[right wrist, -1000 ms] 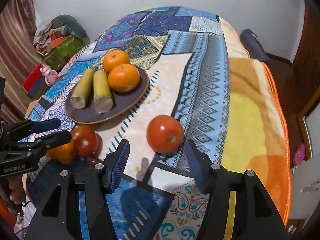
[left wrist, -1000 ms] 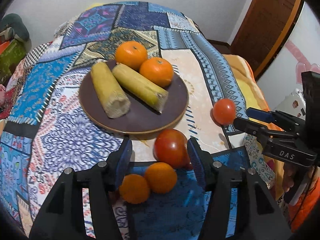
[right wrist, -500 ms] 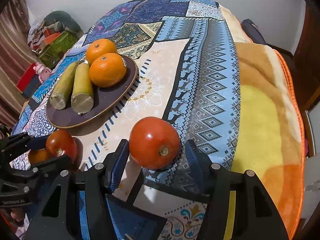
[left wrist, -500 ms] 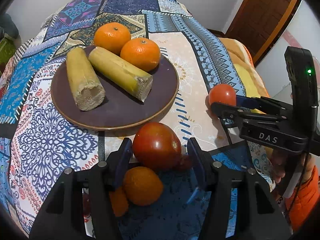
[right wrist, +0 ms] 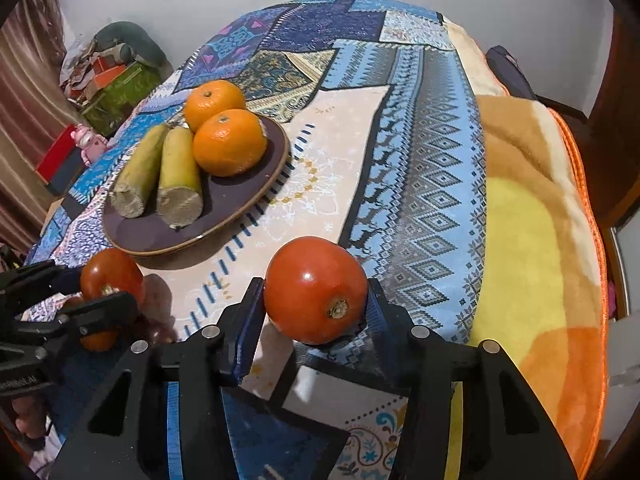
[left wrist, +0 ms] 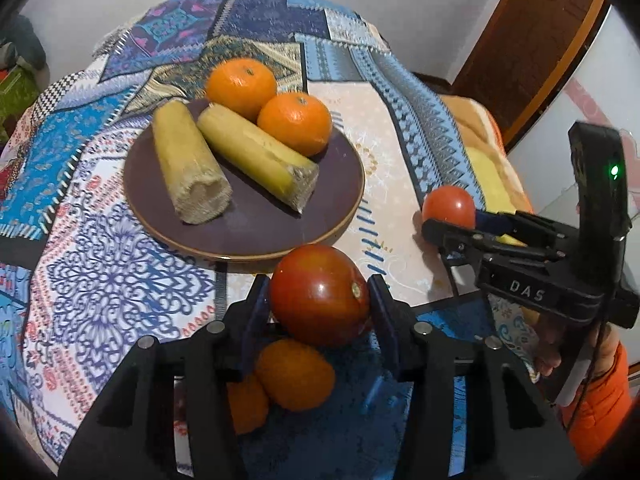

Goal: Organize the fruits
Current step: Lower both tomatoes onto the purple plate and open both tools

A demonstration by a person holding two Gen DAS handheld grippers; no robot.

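1. In the left wrist view we see a dark red tomato [left wrist: 319,295] at lower centre, sitting between the fingers of the left gripper [left wrist: 319,300]. The jaws have just been closing, and both pads now touch its sides, so we read this as a grip on the tomato.
2. In the right wrist view a brighter tomato [right wrist: 316,290] sits at lower centre inside the right gripper [right wrist: 316,304]. Its jaws have just been closing too, and the pads press on both flanks.
3. We judge both tomatoes to be light, smooth and glossy, so somewhat slippery, with thin skin that bruises or splits under a hard squeeze. The widest middle is the place to hold, with the stalk scar kept clear of the pads and only gentle pressure.
4. Just below the left tomato lie two loose oranges [left wrist: 295,374] on the dark blue patch of cloth; they look firmer and rougher, easier to hold.
5. Above, at centre left, the brown plate [left wrist: 248,236] carries two yellow cut stalks [left wrist: 256,158] and two more oranges [left wrist: 294,123], with bare room at its near side.
6. Everything rests on a patterned cloth [right wrist: 416,184], soft and yielding, so fruit could roll.
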